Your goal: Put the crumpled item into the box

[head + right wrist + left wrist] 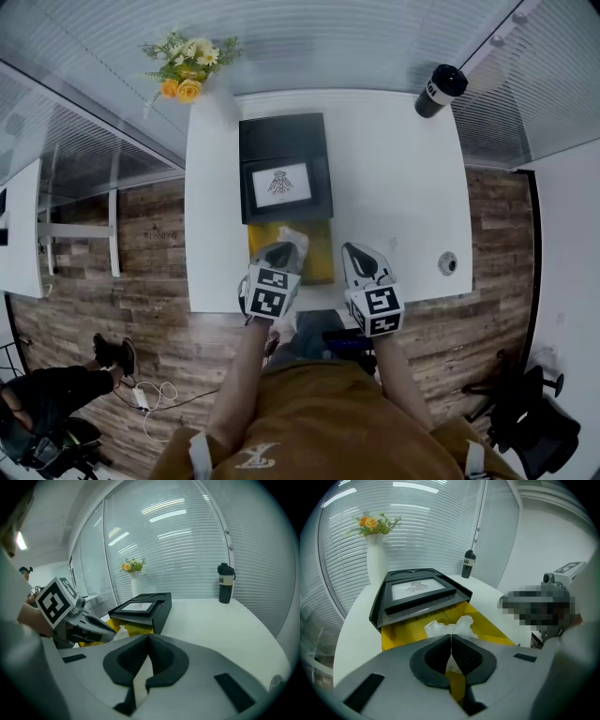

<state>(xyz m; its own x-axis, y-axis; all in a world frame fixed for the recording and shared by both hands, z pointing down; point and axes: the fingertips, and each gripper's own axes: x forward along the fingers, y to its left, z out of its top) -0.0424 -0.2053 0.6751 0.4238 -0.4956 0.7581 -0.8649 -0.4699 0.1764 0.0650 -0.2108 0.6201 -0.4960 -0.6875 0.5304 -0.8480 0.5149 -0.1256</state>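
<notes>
A crumpled white paper [292, 236] hangs over the open yellow box [321, 264] near the table's front edge. My left gripper [284, 251] is shut on the paper; in the left gripper view the paper [452, 625] bulges out past the closed tips [451, 637], with the yellow box [396, 637] below. My right gripper [362, 253] hovers just right of the box, jaws shut [149, 637] with nothing between them. The right gripper view shows the left gripper [89, 625] with the paper [122, 631] at its tips.
A black lid with a white printed panel [284, 169] lies right behind the yellow box. A dark bottle [439, 90] stands at the far right corner and a vase of flowers [187, 70] at the far left. A round grommet [448, 263] sits in the white table [394, 178].
</notes>
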